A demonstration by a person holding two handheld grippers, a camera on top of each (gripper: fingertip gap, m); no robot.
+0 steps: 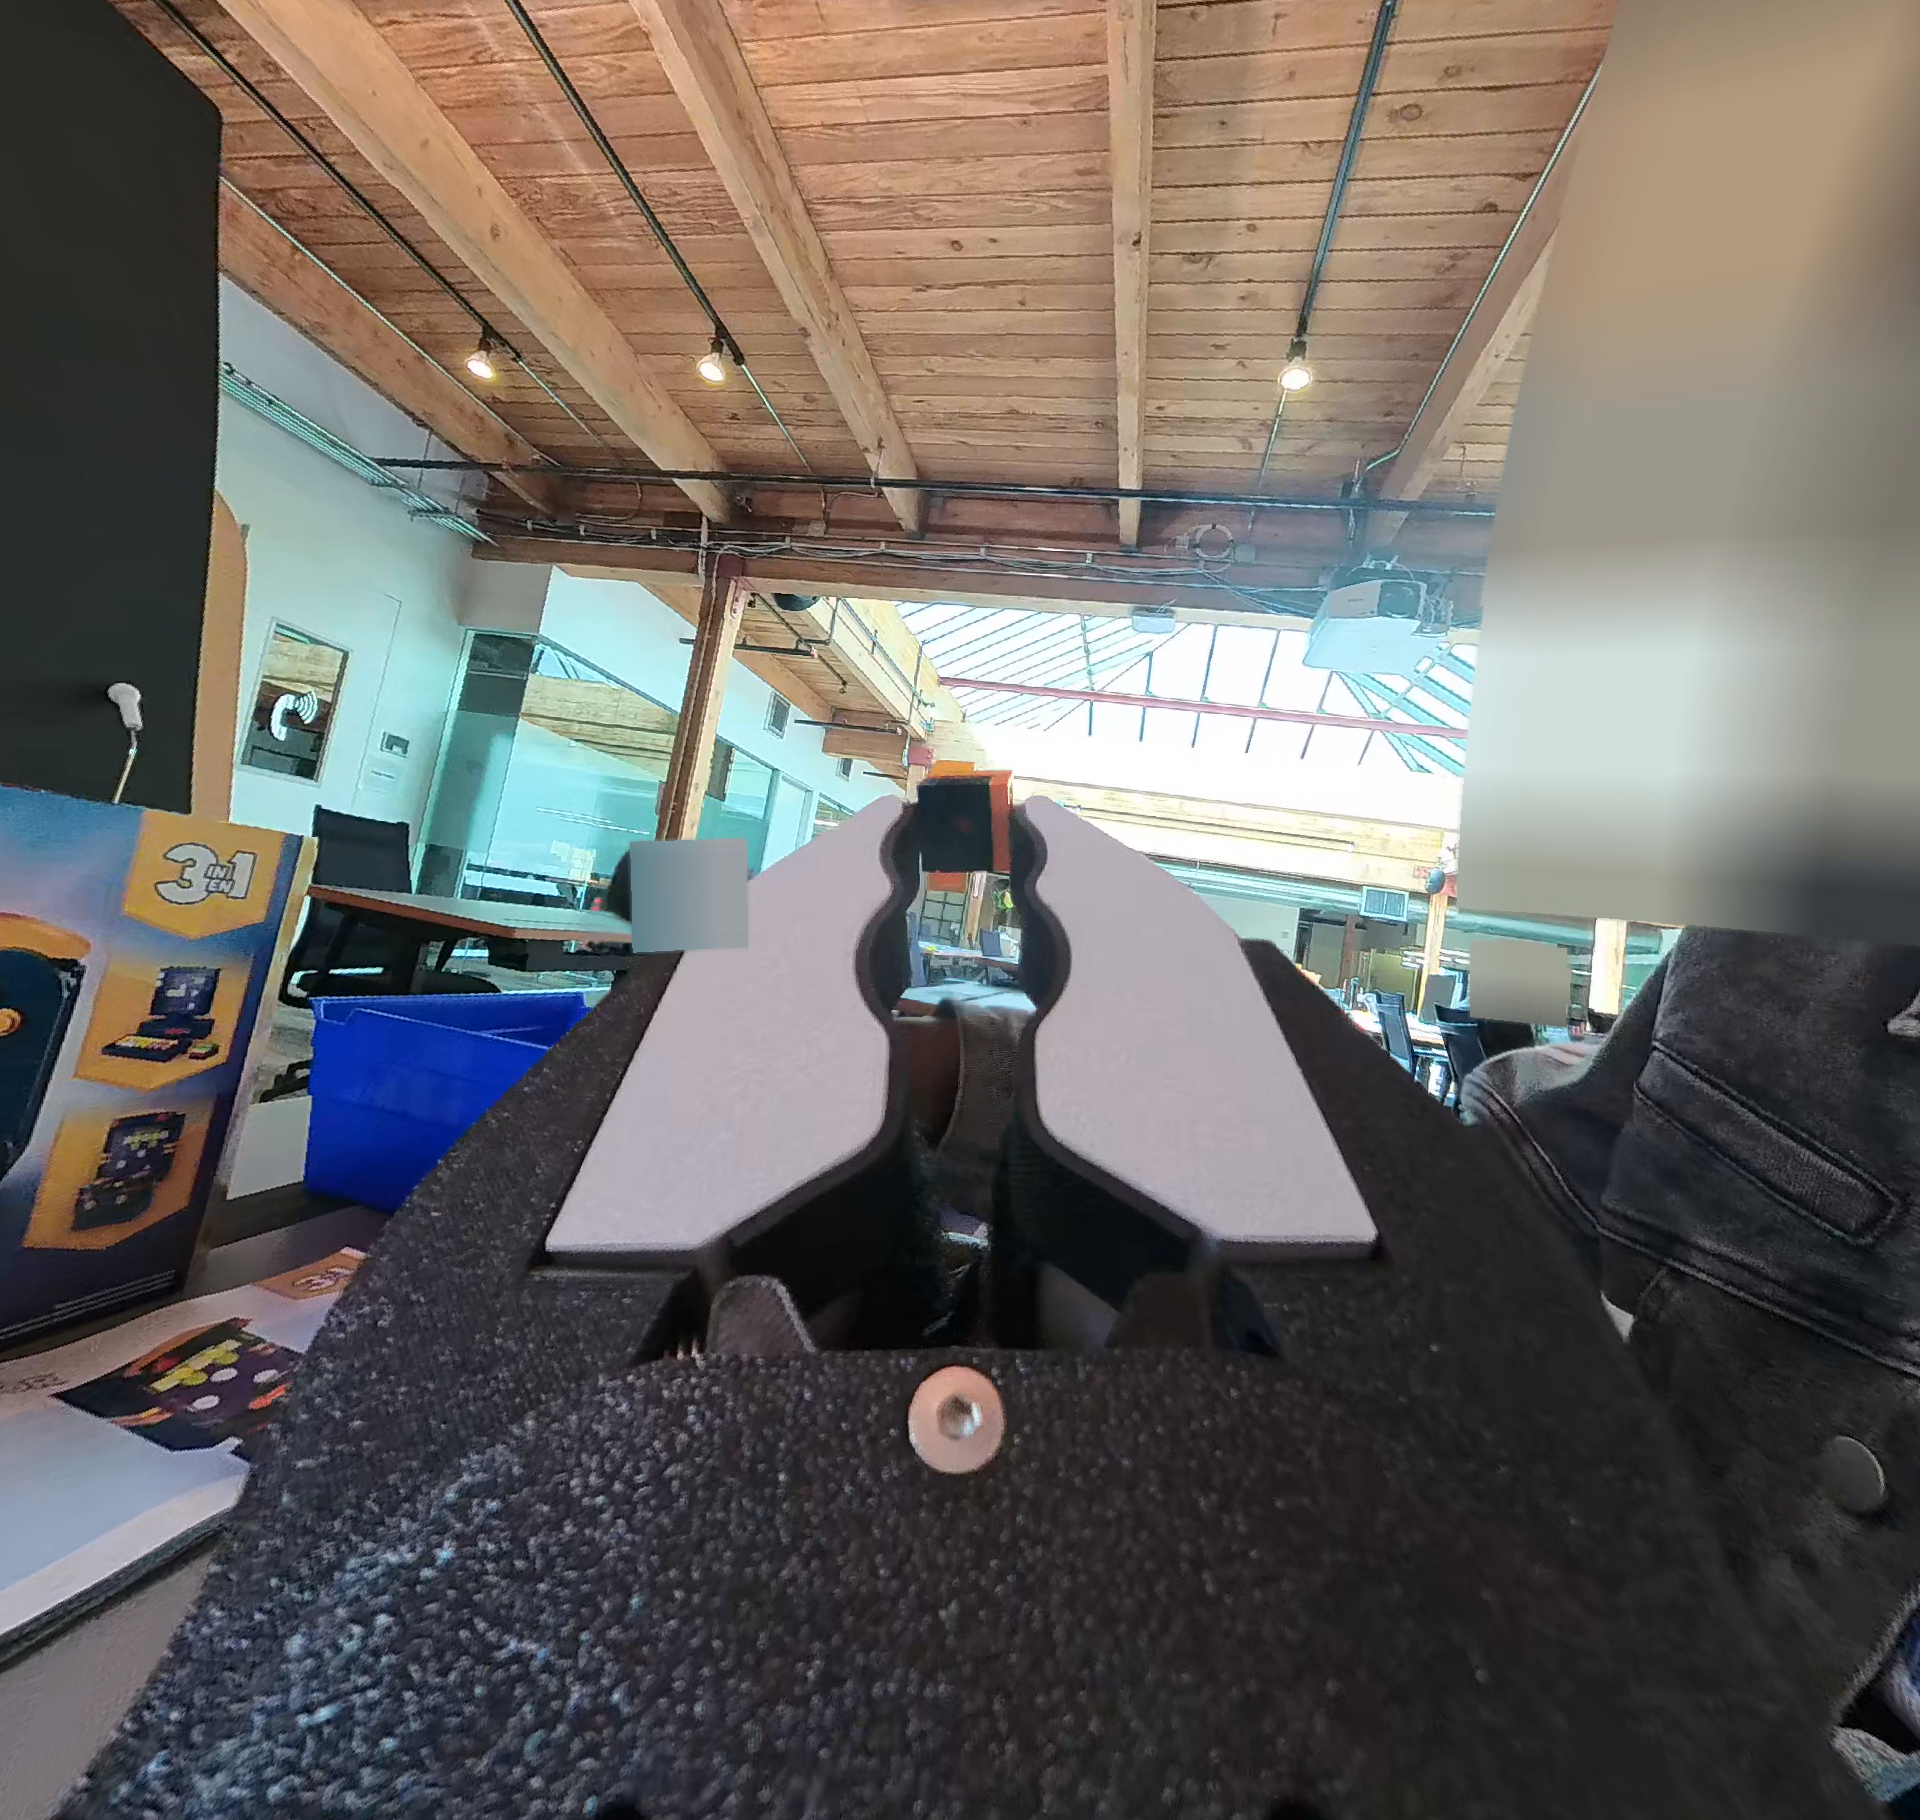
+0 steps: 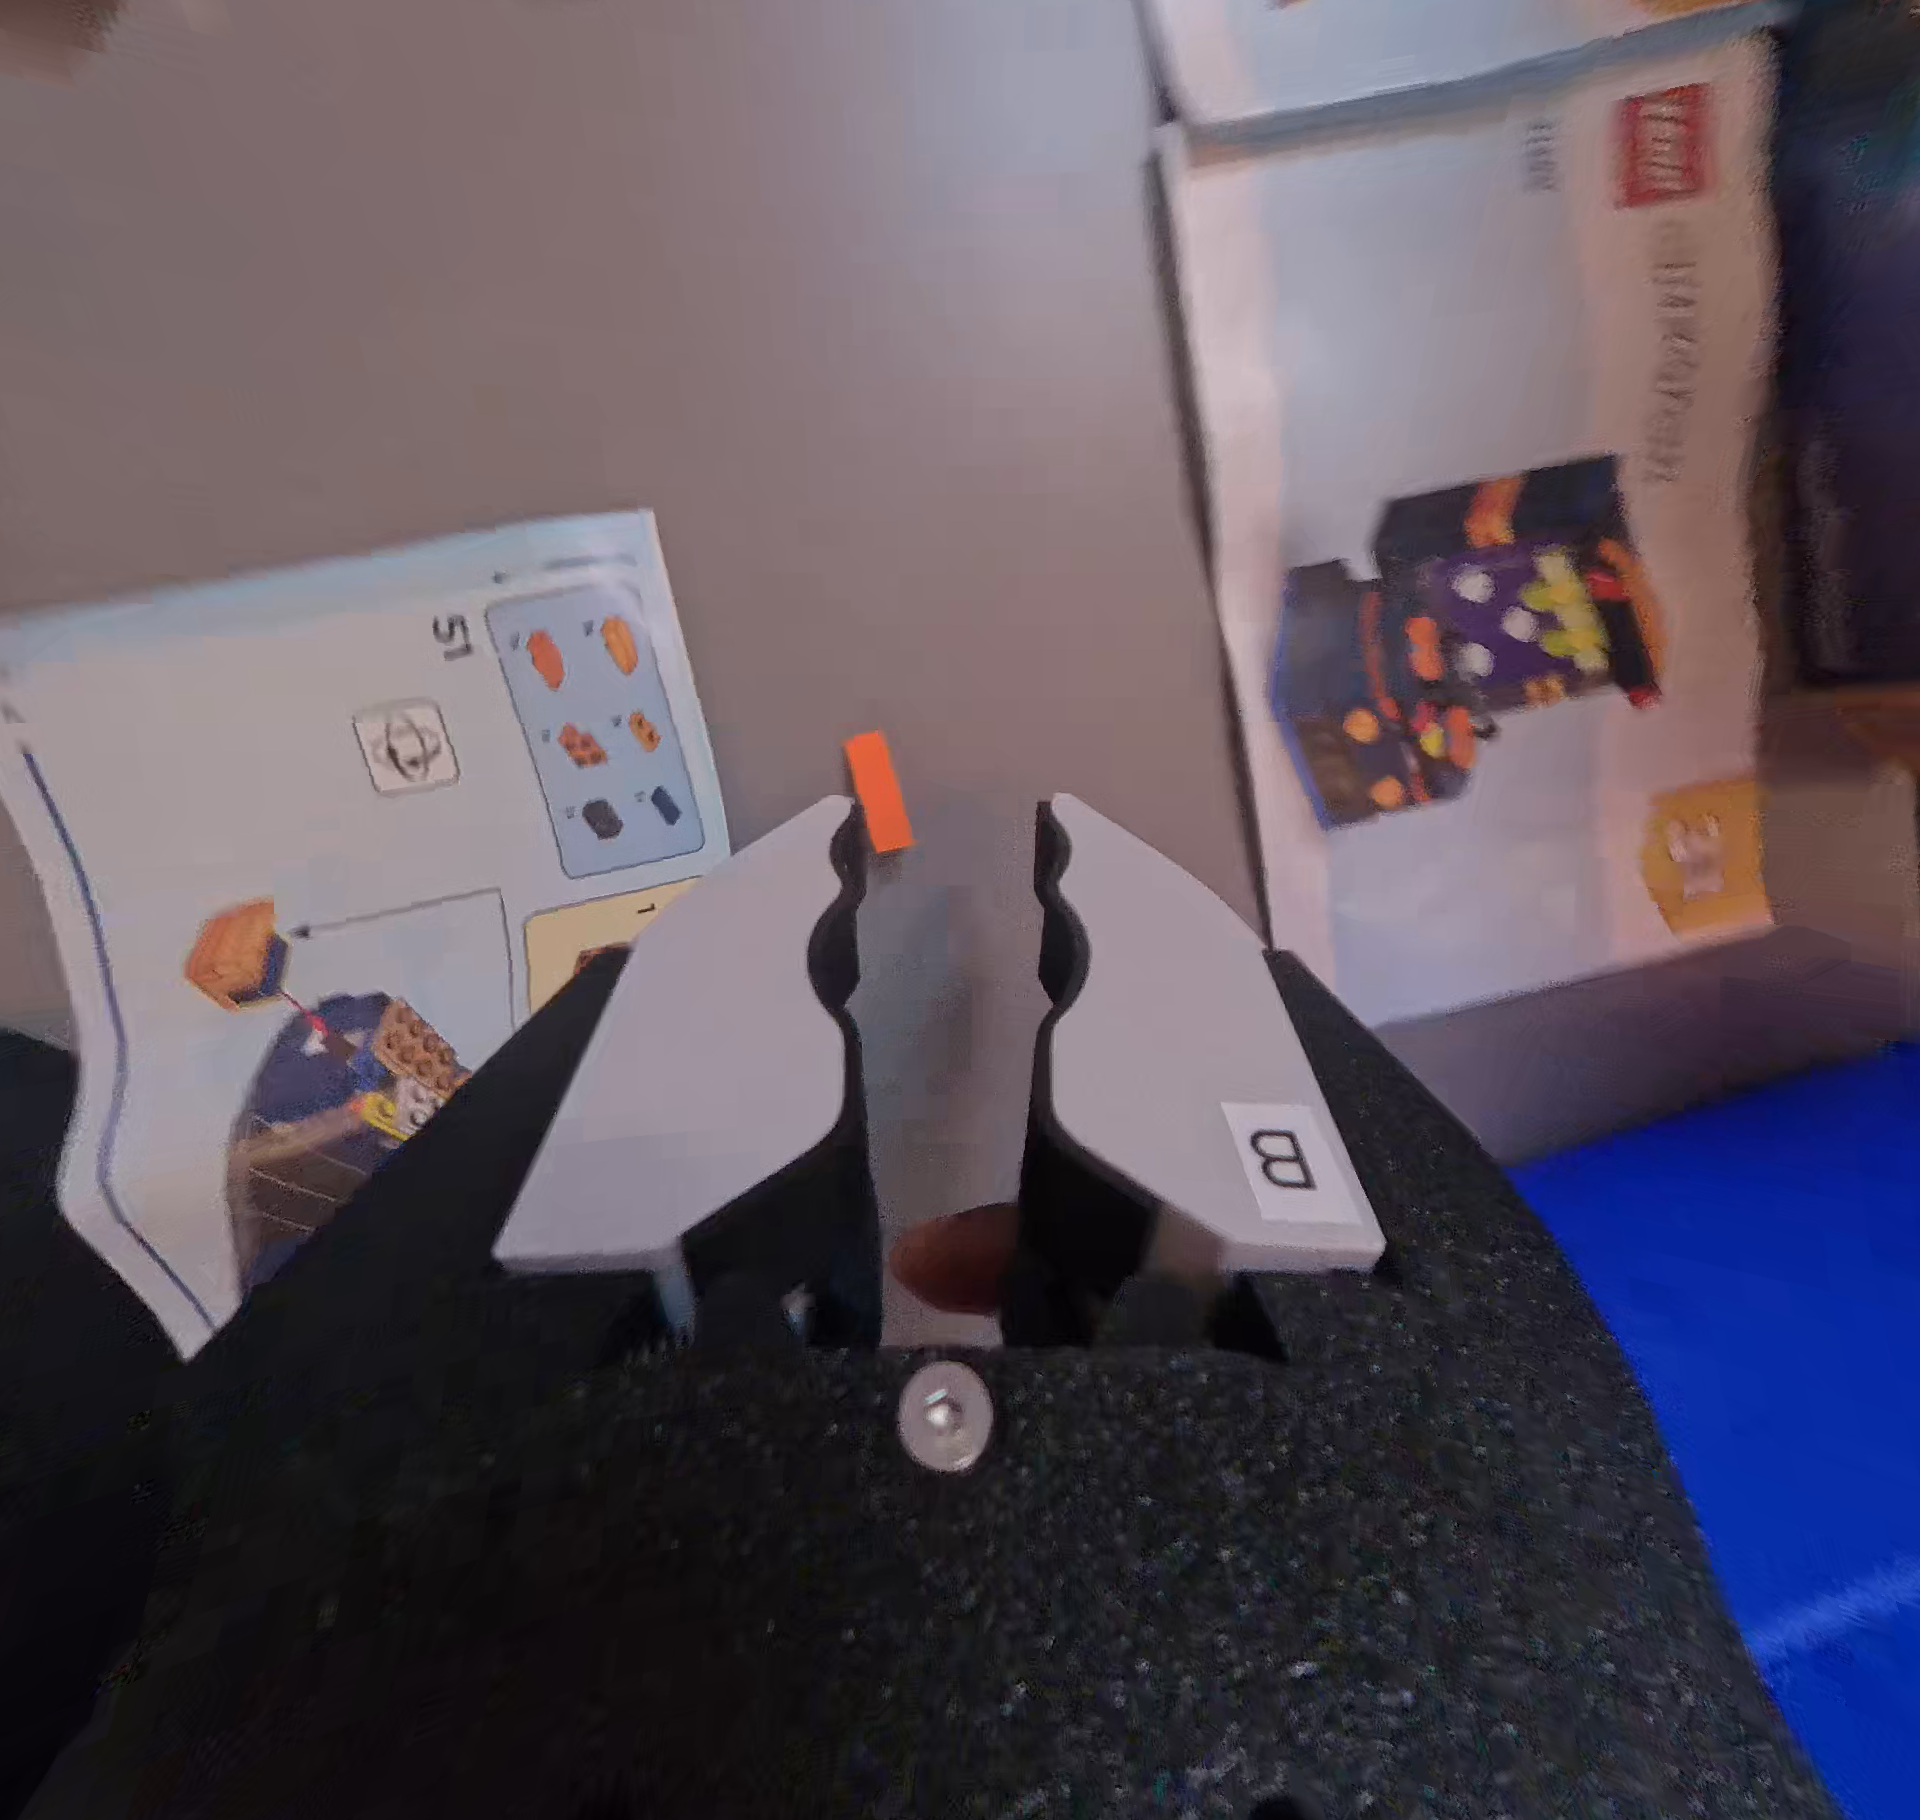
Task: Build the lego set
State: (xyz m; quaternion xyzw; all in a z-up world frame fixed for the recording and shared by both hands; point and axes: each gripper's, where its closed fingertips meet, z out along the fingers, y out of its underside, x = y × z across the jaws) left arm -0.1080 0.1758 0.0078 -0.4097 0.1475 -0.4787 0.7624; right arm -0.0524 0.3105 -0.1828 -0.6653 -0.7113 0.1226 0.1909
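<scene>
The left tongs (image 1: 964,835), tilted up toward the wooden ceiling, pinch a small black-and-orange brick piece (image 1: 961,820) at their very tips, lifted clear at frame centre, likely to keep it reachable. Only the right wrist view looks down on the grey bench (image 2: 727,316): the right tongs (image 2: 948,840) stand apart and empty, a loose orange tile (image 2: 879,791) by the left fingertip, with an open instruction booklet (image 2: 312,783) at lower left and a toy box (image 2: 1475,523) at right
</scene>
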